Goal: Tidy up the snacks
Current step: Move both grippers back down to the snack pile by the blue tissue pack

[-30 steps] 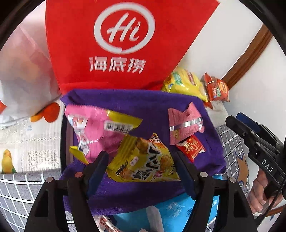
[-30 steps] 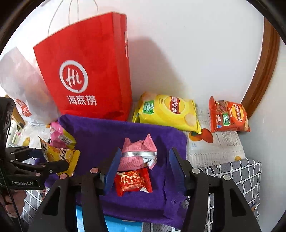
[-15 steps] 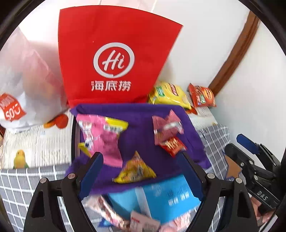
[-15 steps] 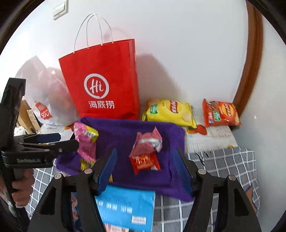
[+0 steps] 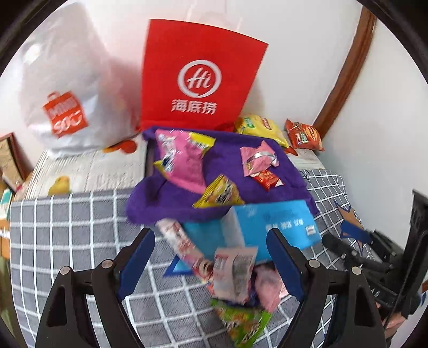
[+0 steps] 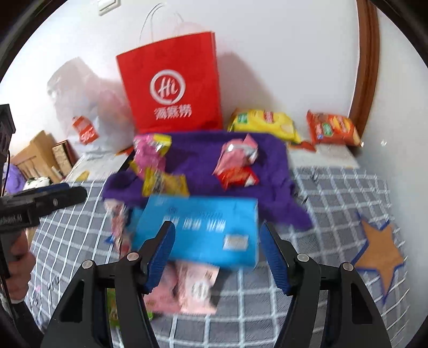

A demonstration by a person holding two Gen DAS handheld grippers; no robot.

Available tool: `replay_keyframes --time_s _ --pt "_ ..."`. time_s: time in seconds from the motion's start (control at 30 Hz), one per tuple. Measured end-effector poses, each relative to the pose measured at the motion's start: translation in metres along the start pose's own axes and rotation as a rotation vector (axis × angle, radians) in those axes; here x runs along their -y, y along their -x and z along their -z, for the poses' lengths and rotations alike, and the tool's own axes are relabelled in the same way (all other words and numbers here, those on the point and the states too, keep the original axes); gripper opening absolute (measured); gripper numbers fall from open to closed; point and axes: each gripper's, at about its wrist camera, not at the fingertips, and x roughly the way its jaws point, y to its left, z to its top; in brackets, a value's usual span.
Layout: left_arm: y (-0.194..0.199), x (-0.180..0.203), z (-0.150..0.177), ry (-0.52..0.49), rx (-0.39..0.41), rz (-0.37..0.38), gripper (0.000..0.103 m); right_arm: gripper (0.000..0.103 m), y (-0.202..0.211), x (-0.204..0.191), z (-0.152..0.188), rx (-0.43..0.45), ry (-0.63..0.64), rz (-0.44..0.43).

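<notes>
Left wrist view: the left gripper hangs with jaws apart and empty above a loose snack pile near the blue box; a careless grab could snag 2 packets.

Right wrist view: the right gripper, jaws closing on nothing, fronts that box. Only here do the bag handles show.

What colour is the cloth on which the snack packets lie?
Purple. The cloth shows best in the left wrist view, spread in front of the red bag.
</notes>
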Motion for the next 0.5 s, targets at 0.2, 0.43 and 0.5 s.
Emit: replay_keyframes --time_s 0.2,0.43,0.5 --pt "0.008 -0.016 0.031 0.029 0.002 -0.051 0.084 0.057 -0.017 -0.003 0.034 -0.050 -0.017 -0.031" --pt "0.010 -0.028 0.054 0.027 -0.038 -0.073 0.084 0.051 -0.046 -0.010 0.054 -0.100 -0.017 -0.044" --pt "0.009 -0.031 0.059 0.027 -0.046 -0.079 0.084 0.051 -0.056 -0.012 0.057 -0.118 -0.025 -0.040"
